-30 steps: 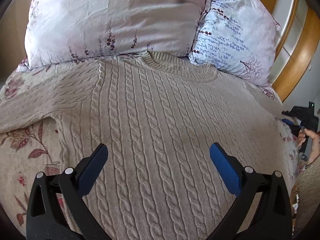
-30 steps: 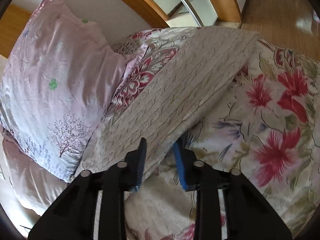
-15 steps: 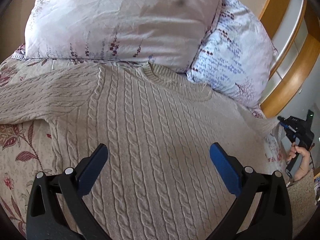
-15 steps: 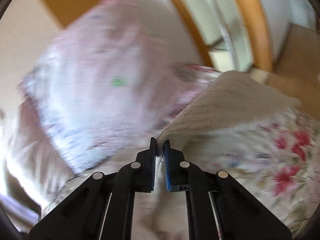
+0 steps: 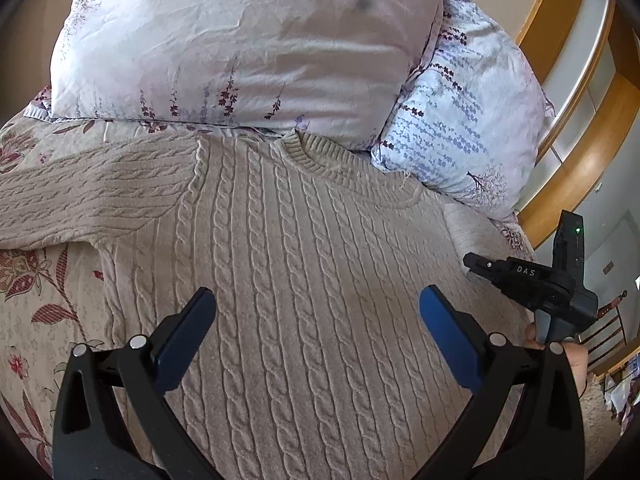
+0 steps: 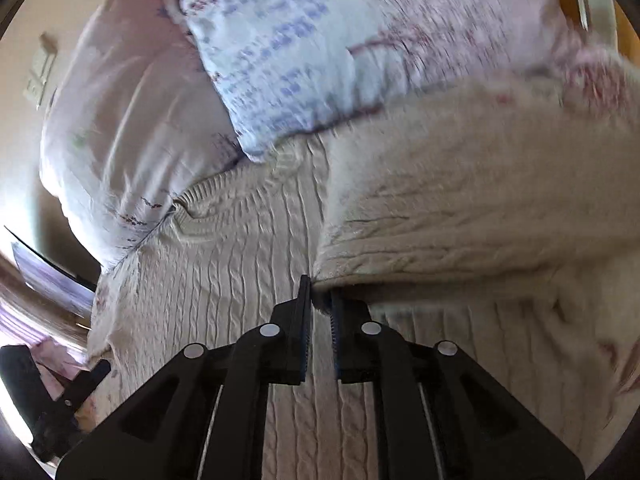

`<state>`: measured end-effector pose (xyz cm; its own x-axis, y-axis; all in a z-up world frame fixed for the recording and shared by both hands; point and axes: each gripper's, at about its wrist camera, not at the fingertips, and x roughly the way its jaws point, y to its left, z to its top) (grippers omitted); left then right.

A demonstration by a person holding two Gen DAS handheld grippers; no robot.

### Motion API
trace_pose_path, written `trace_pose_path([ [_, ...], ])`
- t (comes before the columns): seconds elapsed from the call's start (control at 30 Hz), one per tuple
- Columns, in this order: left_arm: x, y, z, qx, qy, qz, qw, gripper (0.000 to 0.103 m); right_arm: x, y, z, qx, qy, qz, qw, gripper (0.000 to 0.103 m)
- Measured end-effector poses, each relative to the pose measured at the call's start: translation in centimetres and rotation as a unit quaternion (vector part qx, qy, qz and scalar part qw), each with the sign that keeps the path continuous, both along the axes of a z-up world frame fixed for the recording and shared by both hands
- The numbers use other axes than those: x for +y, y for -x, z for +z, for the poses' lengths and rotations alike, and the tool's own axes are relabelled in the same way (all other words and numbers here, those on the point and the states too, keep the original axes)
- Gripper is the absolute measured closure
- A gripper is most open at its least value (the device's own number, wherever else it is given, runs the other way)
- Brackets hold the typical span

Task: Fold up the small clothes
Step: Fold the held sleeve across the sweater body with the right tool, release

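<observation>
Your left gripper [image 5: 316, 336] hangs over the body of the beige cable-knit sweater [image 5: 304, 280] with its blue-padded jaws spread wide and nothing between them. From the left wrist view the sweater lies flat on the floral bedspread [image 5: 36, 312], its ribbed collar [image 5: 344, 164] at 12 o'clock, tucked against the pink pillow [image 5: 240, 44], and one sleeve [image 5: 88, 196] stretched out toward 9 o'clock. The blue-printed pillow [image 5: 460, 108] sits at 2 o'clock, with the wooden headboard [image 5: 576, 176] beyond it. Only this view shows your right gripper from outside, at 3 o'clock, just over the sweater's right edge; it cannot tell you how those jaws stand. The right wrist view settles that: your right gripper [image 6: 320, 312] is pinched nearly together on the cuff end of the other sleeve [image 6: 460, 216], which is lifted and drawn across the sweater's body toward the middle. That view is motion-blurred, yet it shows the collar [image 6: 212, 192] at 10 o'clock and your left gripper [image 6: 52, 396] at 8 o'clock.
</observation>
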<state>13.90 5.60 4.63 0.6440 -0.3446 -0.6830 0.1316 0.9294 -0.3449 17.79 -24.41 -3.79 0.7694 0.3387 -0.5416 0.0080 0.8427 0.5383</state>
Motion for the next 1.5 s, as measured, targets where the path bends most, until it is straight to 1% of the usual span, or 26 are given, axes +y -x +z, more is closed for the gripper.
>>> trace_pose_path([
  [0.03,0.0,0.1,0.0,0.0,0.0,0.0,1.0,0.002,-0.3,0.7,0.1,0.001,-0.013,0.003,1.0,0.082],
  [0.07,0.1,0.0,0.0,0.0,0.0,0.0,1.0,0.002,-1.2,1.5,0.4,0.001,-0.044,0.008,0.999,0.065],
  [0.13,0.3,0.0,0.0,-0.001,0.004,0.001,1.0,0.002,-3.3,3.2,0.7,-0.014,-0.095,-0.01,0.995,0.051],
  [0.23,0.5,-0.2,-0.1,-0.001,0.013,0.003,0.9999,0.002,-7.7,5.5,0.6,-0.032,-0.165,-0.071,0.983,0.051],
  [0.27,0.5,-0.3,-0.2,0.001,0.017,0.002,0.9999,0.002,-10.0,6.4,0.1,-0.031,-0.194,-0.111,0.974,0.051],
  [0.33,0.5,-0.5,-0.4,0.007,0.022,0.0,0.9997,0.002,-13.0,7.0,-0.9,-0.014,-0.218,-0.167,0.962,0.051],
  [0.37,0.4,-0.6,-0.4,0.008,0.025,-0.002,0.9997,0.002,-14.7,7.3,-1.6,-0.003,-0.237,-0.201,0.951,0.052],
  [0.4,0.4,-0.5,-0.4,0.007,0.025,-0.004,0.9996,0.002,-15.8,7.3,-2.1,0.005,-0.246,-0.221,0.944,0.052],
  [0.43,0.3,-0.5,-0.4,0.006,0.024,-0.004,0.9997,0.002,-16.1,7.1,-2.6,0.009,-0.248,-0.233,0.94,0.052],
  [0.5,0.3,-0.3,-0.3,0.0,0.019,-0.003,0.9998,0.002,-17.1,6.4,-3.1,0.007,-0.254,-0.25,0.934,0.06],
  [0.6,0.7,-0.3,-0.2,-0.002,0.016,0.002,0.9999,0.002,-17.9,6.1,-2.8,0.002,-0.238,-0.27,0.933,0.067],
  [0.67,0.9,-0.5,-0.1,0.001,0.015,0.004,0.9999,0.002,-18.0,5.8,-2.9,0.005,-0.219,-0.284,0.933,0.081],
  [0.73,1.2,-0.6,-0.1,0.005,0.02,-0.003,0.9998,0.002,-18.1,5.3,-2.7,0.007,-0.194,-0.296,0.935,0.091],
  [0.83,1.9,-0.8,0.0,0.005,0.039,-0.013,0.9991,0.002,-17.4,5.7,-0.9,-0.018,-0.134,-0.3,0.944,0.093],
  [0.87,2.2,-0.8,0.1,-0.002,0.045,-0.01,0.9989,0.002,-17.1,6.0,-0.2,-0.032,-0.122,-0.295,0.947,0.094],
  [0.93,2.6,-0.9,0.3,-0.009,0.055,-0.006,0.9984,0.002,-14.8,6.3,3.0,-0.084,-0.089,-0.264,0.957,0.094],
  [1.0,3.1,-1.2,0.5,-0.011,0.083,-0.011,0.9964,0.002,-11.8,6.3,5.9,-0.13,-0.062,-0.219,0.965,0.094],
  [1.07,3.5,-1.6,0.5,-0.011,0.121,-0.016,0.9925,0.002,-8.3,6.0,8.0,-0.161,-0.04,-0.165,0.972,0.094],
  [1.13,3.8,-2.0,0.4,-0.007,0.16,-0.018,0.987,0.002,-3.4,4.6,9.7,-0.179,-0.023,-0.085,0.98,0.094],
  [1.2,4.0,-2.2,0.3,-0.004,0.185,-0.017,0.9825,0.002,0.9,3.2,9.9,-0.176,-0.014,-0.021,0.984,0.094],
  [1.27,4.0,-2.5,0.2,0.0,0.21,-0.019,0.9774,0.002,5.4,1.0,9.1,-0.148,-0.001,0.054,0.988,0.092],
  [1.33,3.9,-2.8,0.2,0.003,0.222,-0.022,0.9748,0.002,10.3,-1.4,6.8,-0.083,0.023,0.136,0.987,0.085],
  [1.4,3.5,-3.2,0.1,0.006,0.22,-0.023,0.9753,0.004,12.0,-1.9,5.0,-0.044,0.026,0.164,0.985,0.083],
  [1.43,3.4,-3.3,0.0,0.008,0.218,-0.023,0.9756,0.005,11.8,-1.7,4.4,-0.039,0.013,0.166,0.985,0.079],
  [1.47,3.1,-3.7,-0.2,0.013,0.215,-0.023,0.9762,0.007,11.1,-1.3,4.0,-0.035,-0.005,0.161,0.986,0.064],
  [1.5,3.0,-4.0,-0.4,0.018,0.214,-0.023,0.9764,0.011,9.1,-0.6,3.4,-0.03,-0.042,0.138,0.989,0.056],
])
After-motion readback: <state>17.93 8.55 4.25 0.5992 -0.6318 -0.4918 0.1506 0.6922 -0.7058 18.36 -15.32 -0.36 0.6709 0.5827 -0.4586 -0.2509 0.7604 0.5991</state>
